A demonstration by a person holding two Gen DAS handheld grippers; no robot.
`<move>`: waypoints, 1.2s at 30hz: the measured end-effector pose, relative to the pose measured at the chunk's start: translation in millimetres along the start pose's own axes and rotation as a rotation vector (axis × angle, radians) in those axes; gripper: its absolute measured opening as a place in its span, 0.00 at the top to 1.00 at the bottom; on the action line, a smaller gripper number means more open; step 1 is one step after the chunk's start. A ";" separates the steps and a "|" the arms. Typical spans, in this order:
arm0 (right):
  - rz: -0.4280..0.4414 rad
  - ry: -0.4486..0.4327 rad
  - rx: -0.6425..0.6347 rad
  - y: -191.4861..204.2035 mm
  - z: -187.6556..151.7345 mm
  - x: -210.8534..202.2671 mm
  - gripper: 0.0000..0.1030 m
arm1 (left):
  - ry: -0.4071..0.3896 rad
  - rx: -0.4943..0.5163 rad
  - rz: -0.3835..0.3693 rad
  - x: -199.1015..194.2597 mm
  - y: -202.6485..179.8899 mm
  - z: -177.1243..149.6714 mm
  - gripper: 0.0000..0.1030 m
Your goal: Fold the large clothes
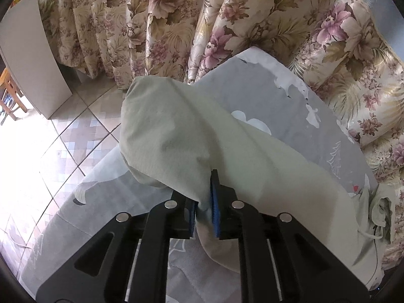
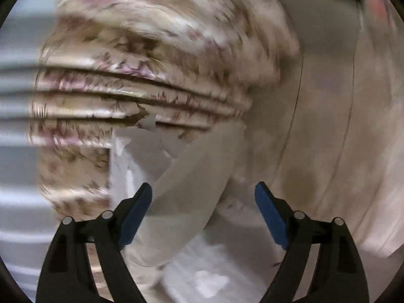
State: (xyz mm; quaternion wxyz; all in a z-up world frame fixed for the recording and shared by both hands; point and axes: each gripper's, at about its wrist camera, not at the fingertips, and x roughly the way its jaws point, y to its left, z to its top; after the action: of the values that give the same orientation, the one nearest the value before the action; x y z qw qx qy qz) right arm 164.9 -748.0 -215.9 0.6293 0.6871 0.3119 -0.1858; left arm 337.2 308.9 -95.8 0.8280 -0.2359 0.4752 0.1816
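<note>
**Mid-fold: one claw pinching, one free**

Left claw (image 1: 205,202) closed on a bunch of the pale green garment (image 1: 176,131), lifted clear of the grey patterned sheet (image 1: 290,101) covering the surface below. Rest of the garment trailing down and right, bunched with a drawstring near the sheet's far edge. Floral curtain (image 1: 156,25) behind, tiled floor (image 1: 75,131) to the left.

Right claw (image 2: 203,214) spread wide, holding nothing; pale cloth in front of it, not between the fingers. Right view heavily smeared by motion, so exact position over the garment hard to judge.

Probably the carry-over stage of a fold: one edge raised, not yet laid down. Next move likely needs a second grip on a matching edge or corner by the right claw, then an even sweep across to avoid a skewed, wrinkled fold.
</note>
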 end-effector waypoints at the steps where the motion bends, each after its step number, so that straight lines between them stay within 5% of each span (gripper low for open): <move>1: 0.031 0.012 0.027 -13.6 -1.9 0.9 0.18 | -0.002 0.003 0.002 0.0 -0.3 -0.9 0.89; 6: 0.217 0.060 0.135 -34.2 -10.5 31.7 0.19 | 0.003 -0.017 -0.012 3.2 3.8 -1.6 0.90; 8: 0.257 0.074 0.097 -24.4 -15.0 42.1 0.39 | 0.007 -0.043 -0.035 5.1 7.1 -1.6 0.92; 9: 0.248 0.051 0.065 -21.4 -13.9 39.6 0.66 | 0.009 -0.053 -0.042 5.8 8.0 -1.9 0.94; 10: 0.223 0.006 0.015 -12.3 -14.5 34.8 0.79 | 0.008 -0.065 -0.051 6.1 8.9 -2.7 0.95; 13: 0.174 -0.125 -0.216 35.5 -22.5 7.7 0.89 | 0.002 -0.076 -0.065 -0.3 9.7 -2.8 0.97; 18: 0.308 -0.270 -0.601 136.1 -65.7 -77.1 0.92 | -0.065 -0.087 -0.165 -41.9 11.8 4.8 0.98; 21: 0.256 -0.309 -0.818 185.5 -99.5 -105.5 0.92 | -0.132 -0.071 -0.232 -73.2 11.8 5.7 0.97; 23: 0.170 -0.314 -0.844 197.1 -101.9 -104.1 0.92 | -0.149 -0.035 -0.201 -75.8 8.3 6.0 0.97; 29: 0.095 -0.287 -0.768 179.5 -89.9 -83.8 0.92 | -0.062 -0.008 -0.114 -43.8 4.4 3.6 0.98; 36: 0.084 -0.280 -0.835 167.8 -105.6 -74.3 0.92 | -0.217 0.210 -0.139 -114.5 -69.6 -14.3 0.98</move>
State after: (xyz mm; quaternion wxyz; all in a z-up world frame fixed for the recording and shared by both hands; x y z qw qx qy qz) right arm 206.9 -661.2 -27.5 0.8961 0.3544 0.2439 -0.1095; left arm 308.5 234.8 13.0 0.9050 -0.1591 0.3822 0.0976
